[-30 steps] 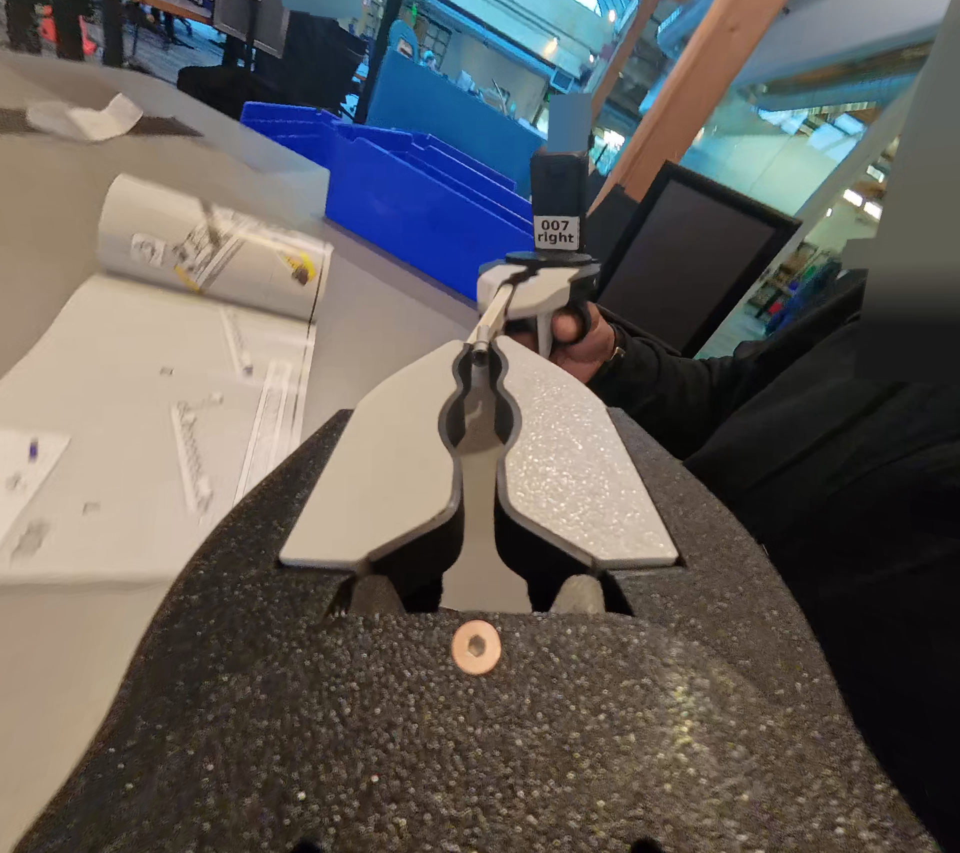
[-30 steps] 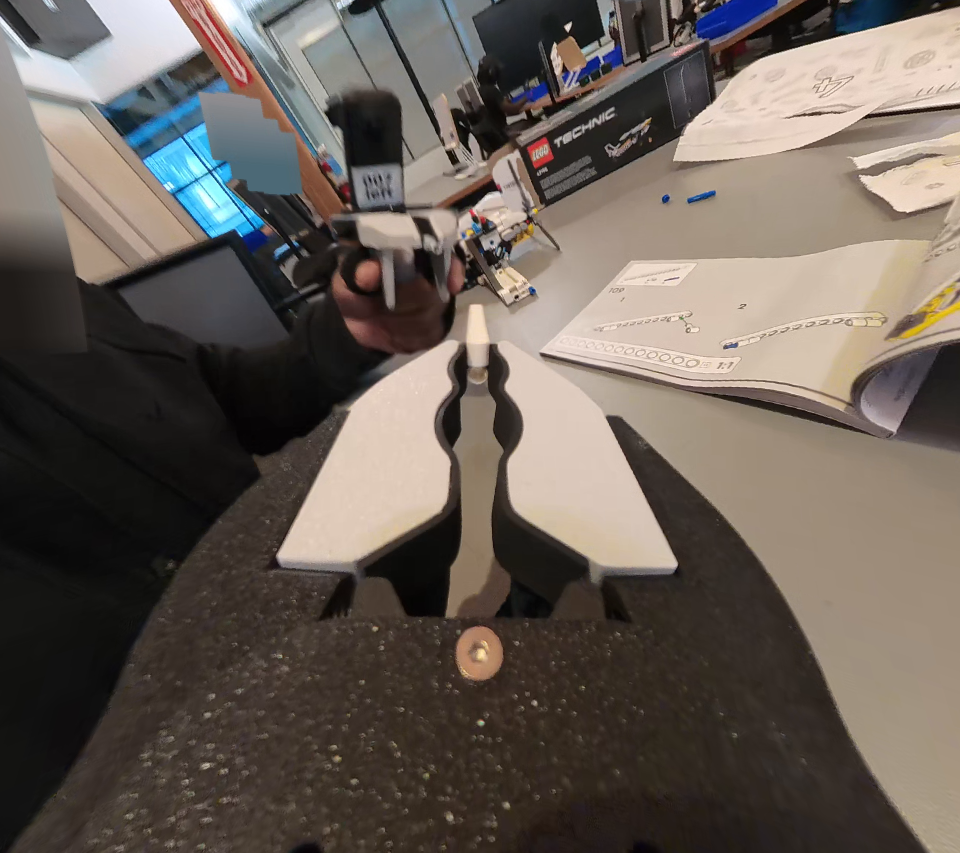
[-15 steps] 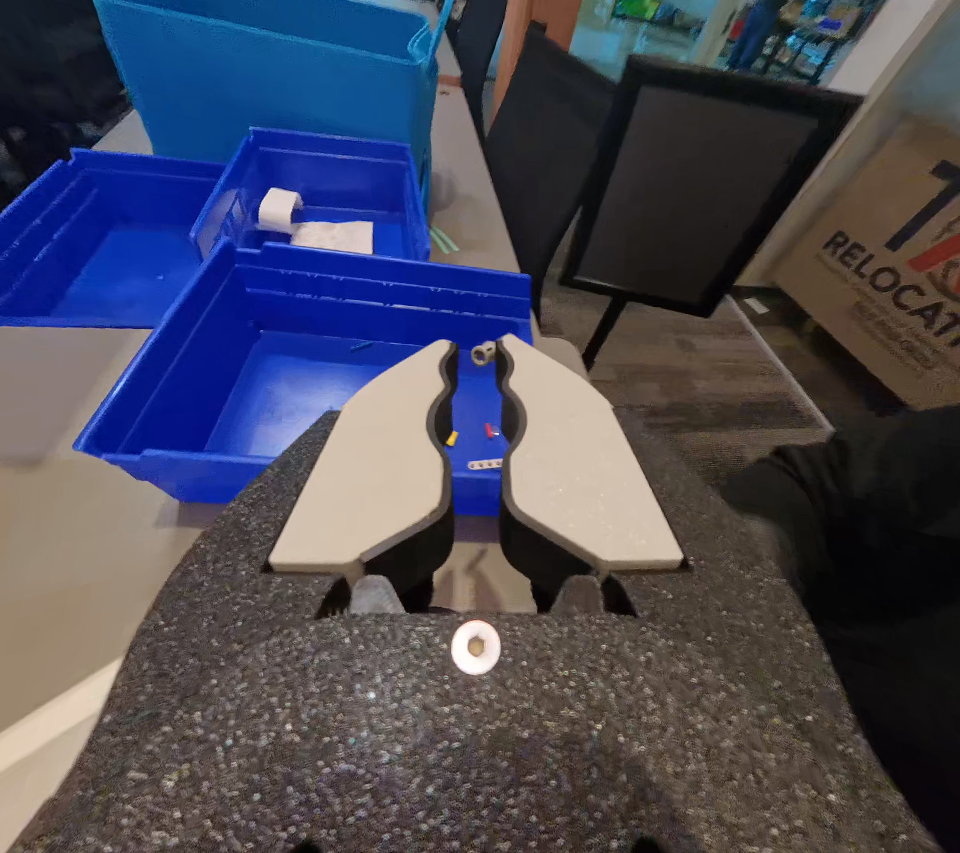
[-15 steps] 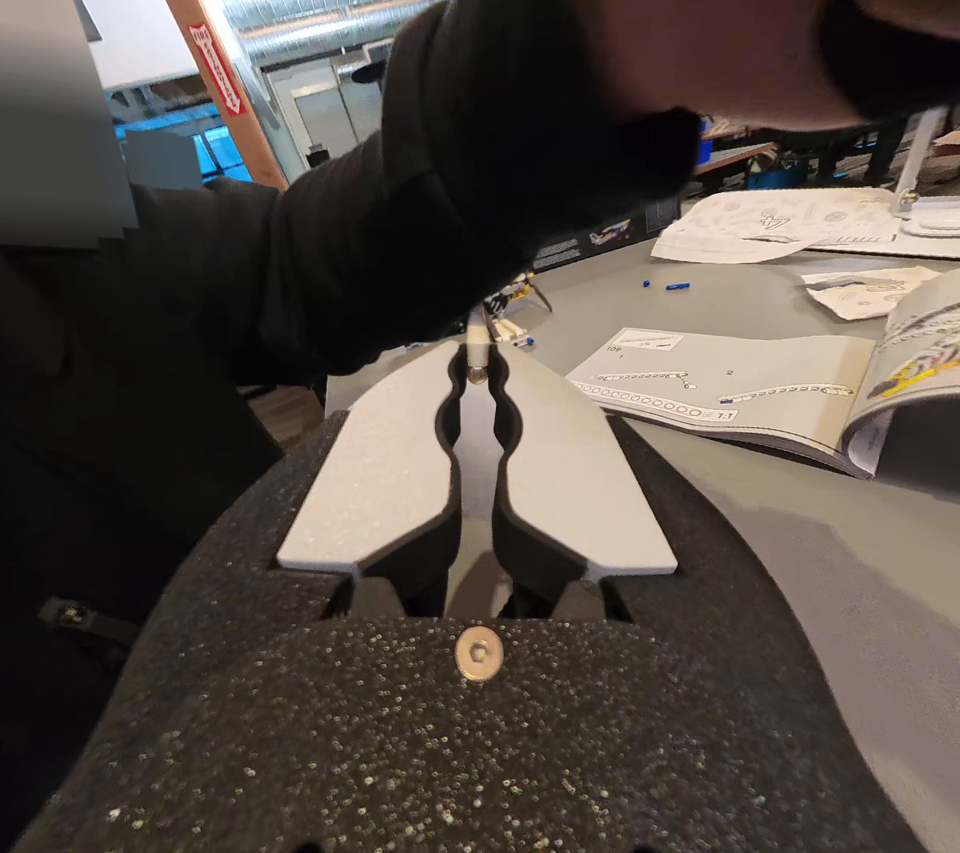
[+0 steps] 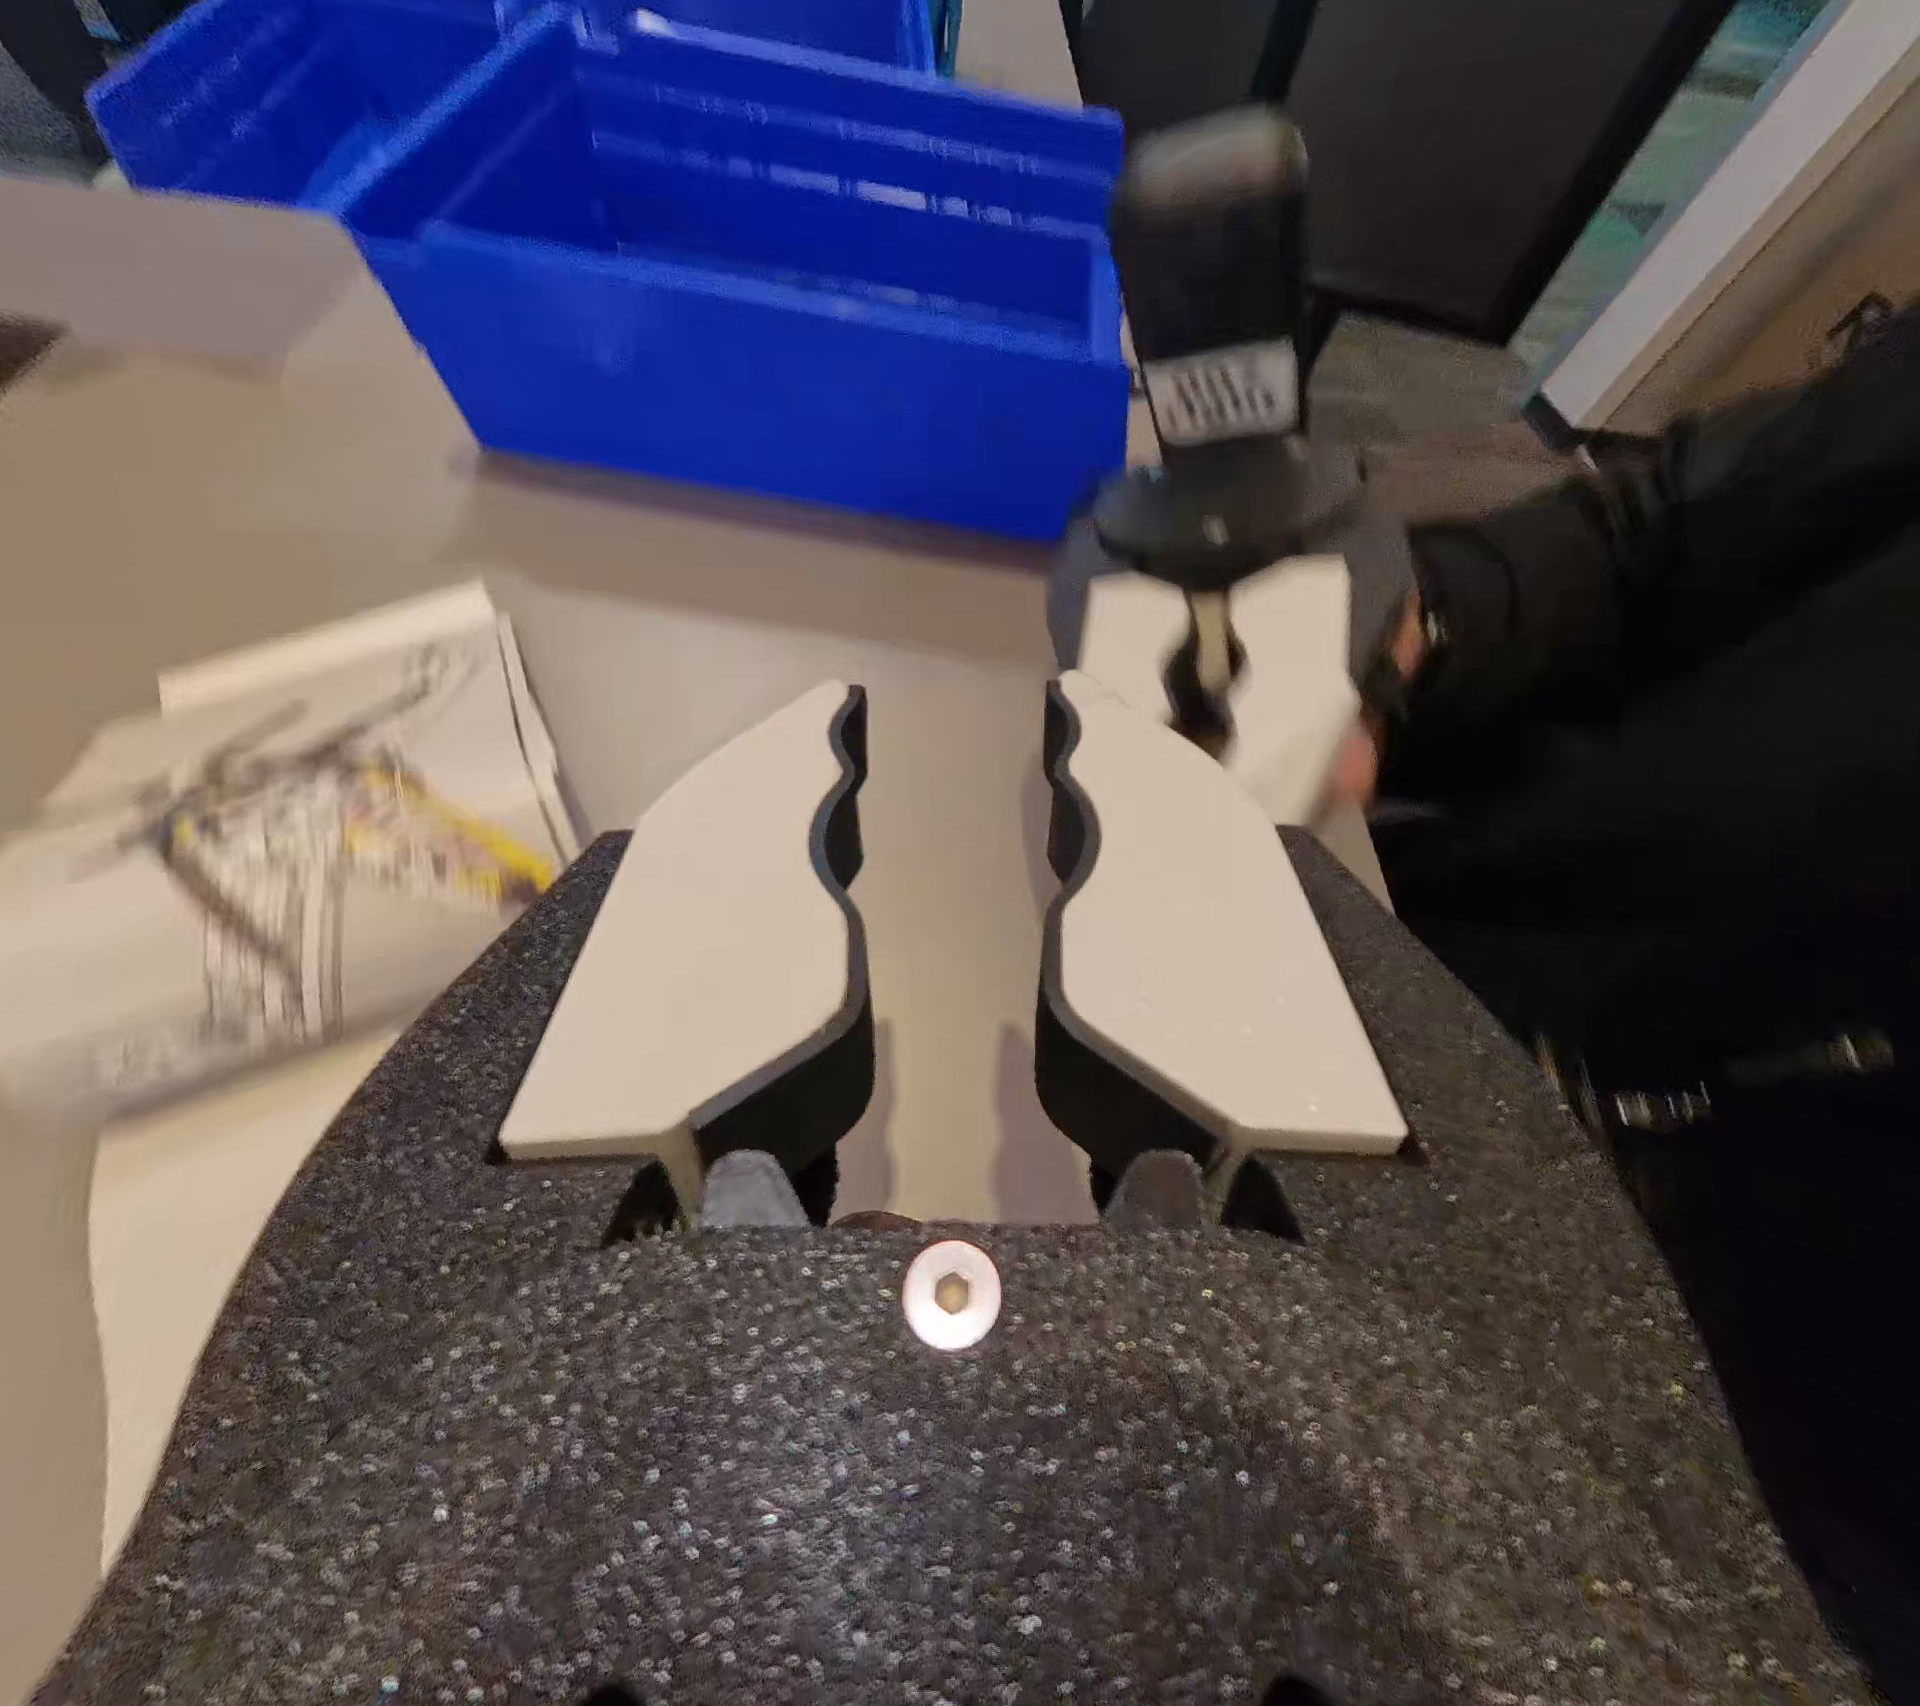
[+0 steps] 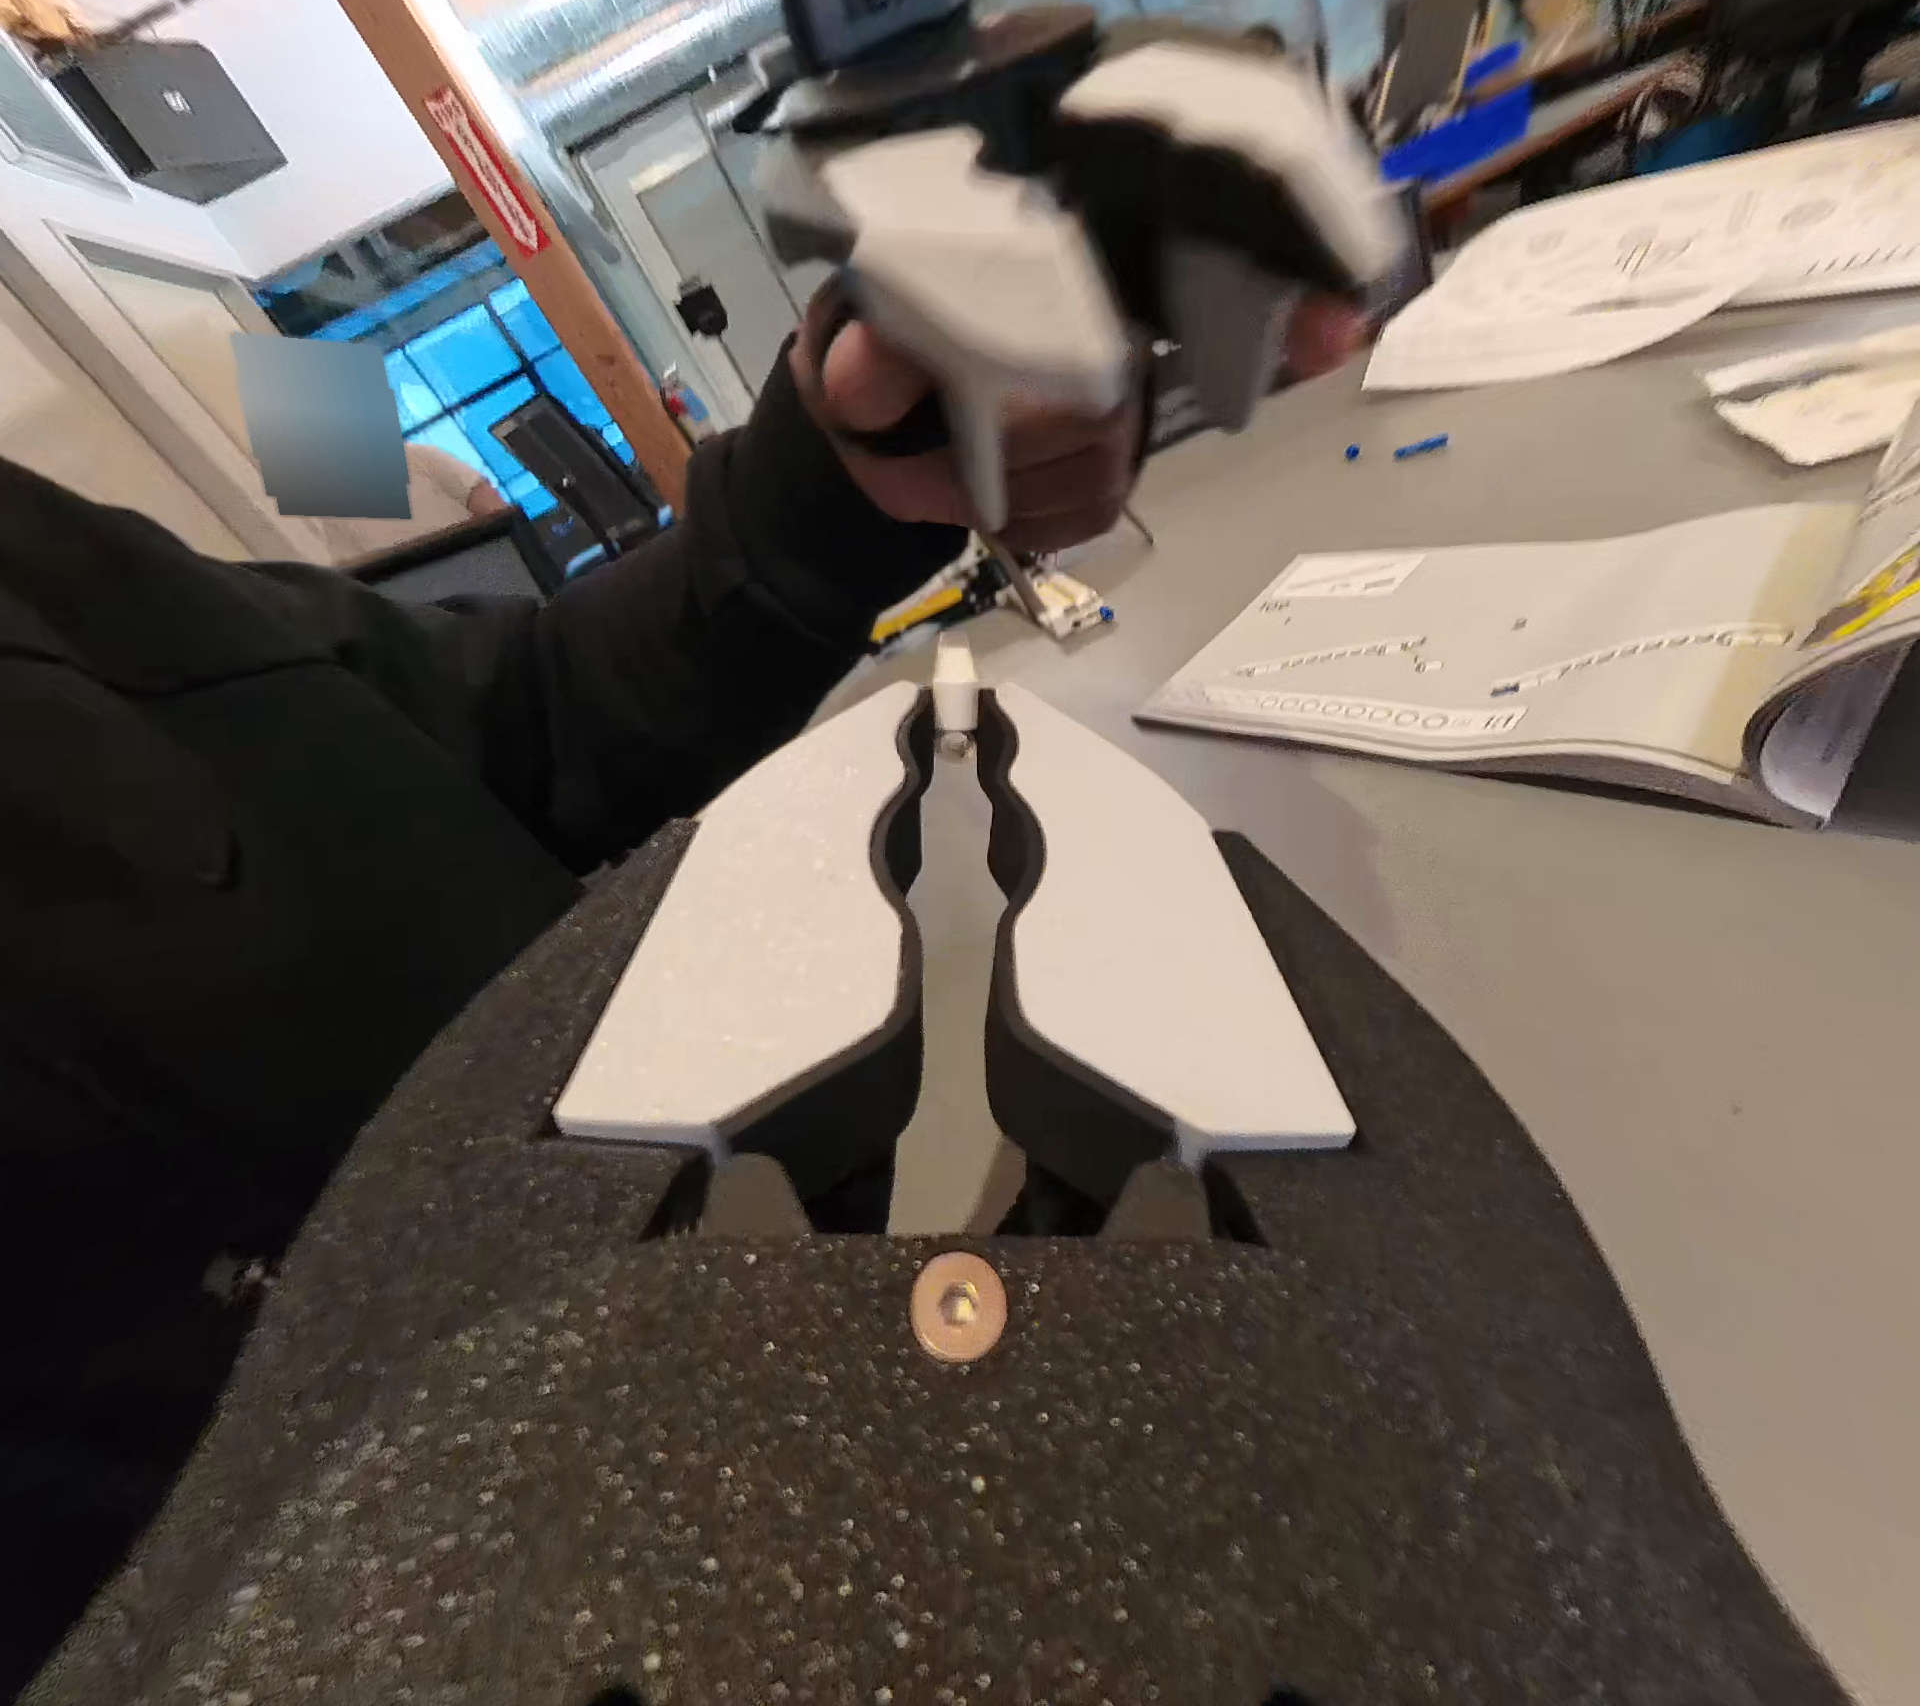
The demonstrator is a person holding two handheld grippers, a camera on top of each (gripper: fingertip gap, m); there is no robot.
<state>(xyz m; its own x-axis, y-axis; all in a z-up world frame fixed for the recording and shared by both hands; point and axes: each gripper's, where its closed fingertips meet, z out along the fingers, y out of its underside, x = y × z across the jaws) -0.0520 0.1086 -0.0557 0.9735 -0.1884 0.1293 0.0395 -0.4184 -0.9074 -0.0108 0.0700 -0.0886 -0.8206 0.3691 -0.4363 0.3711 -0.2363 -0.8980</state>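
1. The right gripper pinches a small white plastic piece at its very fingertips, with both pads pressed against its sides. The piece is a short, smooth bar. Its long axis runs forward along the fingers and tips slightly up, pointing toward the toy model beyond it. A small metallic bit sits at its near end, between the pads.

2. The left gripper stands wide, with nothing between its pale grey fingers except bare tabletop. The inner edges of the fingers are wavy and lined with black. The body behind them is black, pebbled foam with one silver screw.

3. I'll take the open instruction booklet as the landmark. It lies flat on the grey table, with matte pages printed with line drawings of long beam parts. There is writing on it, but I leave it unread.

4. Just left of the booklet sits a partly built toy model in white, yellow and black bricks. The white piece is held in the air just in front of it.

5. Beyond the booklet lie two tiny blue pins. Farther back are loose printed sheets.

6. Above the model, a hand in a black sleeve holds the left gripper's handle, which carries a small printed label. That part is blurred.

7. In the left wrist view, glossy blue plastic bins with straight walls stand past the booklet's curled pages.
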